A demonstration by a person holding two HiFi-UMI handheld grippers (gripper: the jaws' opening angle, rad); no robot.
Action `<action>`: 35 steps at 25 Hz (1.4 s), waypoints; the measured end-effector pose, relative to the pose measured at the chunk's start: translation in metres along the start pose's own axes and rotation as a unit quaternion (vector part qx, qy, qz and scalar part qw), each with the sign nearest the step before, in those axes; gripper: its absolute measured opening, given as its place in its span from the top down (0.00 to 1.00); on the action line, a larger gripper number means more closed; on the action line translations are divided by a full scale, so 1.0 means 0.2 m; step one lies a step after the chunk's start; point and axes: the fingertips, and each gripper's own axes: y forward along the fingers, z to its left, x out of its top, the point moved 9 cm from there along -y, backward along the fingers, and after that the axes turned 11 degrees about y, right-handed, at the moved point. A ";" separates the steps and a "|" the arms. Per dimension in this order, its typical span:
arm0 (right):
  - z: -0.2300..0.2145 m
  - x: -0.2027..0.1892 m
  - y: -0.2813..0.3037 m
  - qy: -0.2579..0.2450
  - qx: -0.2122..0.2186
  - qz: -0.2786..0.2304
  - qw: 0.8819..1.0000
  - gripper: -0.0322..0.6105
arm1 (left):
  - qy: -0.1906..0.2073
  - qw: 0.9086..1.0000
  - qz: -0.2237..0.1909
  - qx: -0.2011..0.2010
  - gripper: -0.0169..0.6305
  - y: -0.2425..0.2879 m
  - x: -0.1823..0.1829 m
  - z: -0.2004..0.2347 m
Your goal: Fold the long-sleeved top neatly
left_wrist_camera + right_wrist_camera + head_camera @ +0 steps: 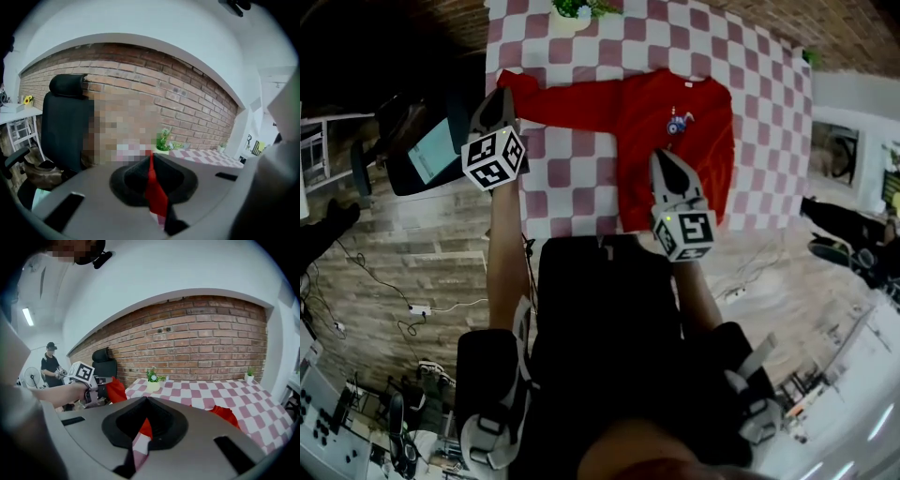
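Note:
The red long-sleeved top (689, 141) lies on the checked tablecloth (572, 178), its body at the right and one sleeve (572, 101) stretched out to the left. My left gripper (499, 97) is shut on the end of that sleeve, lifted off the table at its left edge. In the left gripper view a strip of red cloth (156, 196) hangs pinched between the jaws. My right gripper (664, 157) hovers over the body's left part, shut, with a fold of red fabric (146, 429) caught at its tips. The right gripper view also shows my left gripper (82, 373).
A small potted plant (572, 11) stands at the table's far edge in front of a brick wall (211, 338). A black office chair (422, 150) sits just left of the table. A person (49, 364) stands further off to the left. Cables lie on the floor (384, 281).

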 end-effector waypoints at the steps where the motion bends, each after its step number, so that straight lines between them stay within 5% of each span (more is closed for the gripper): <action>1: -0.02 0.00 -0.03 0.002 -0.002 -0.004 1.000 0.94 | 0.005 1.000 -0.009 -0.003 0.94 -0.02 0.03 -0.04; 19: -0.46 -0.14 -0.65 0.044 -0.061 -0.056 0.996 0.94 | 0.085 0.986 -0.095 -0.104 0.94 -0.28 0.36 -1.00; 35: -0.82 -0.32 -1.12 0.066 -0.108 -0.067 0.990 0.94 | 0.145 0.959 -0.108 -0.217 0.94 -0.44 0.21 -1.93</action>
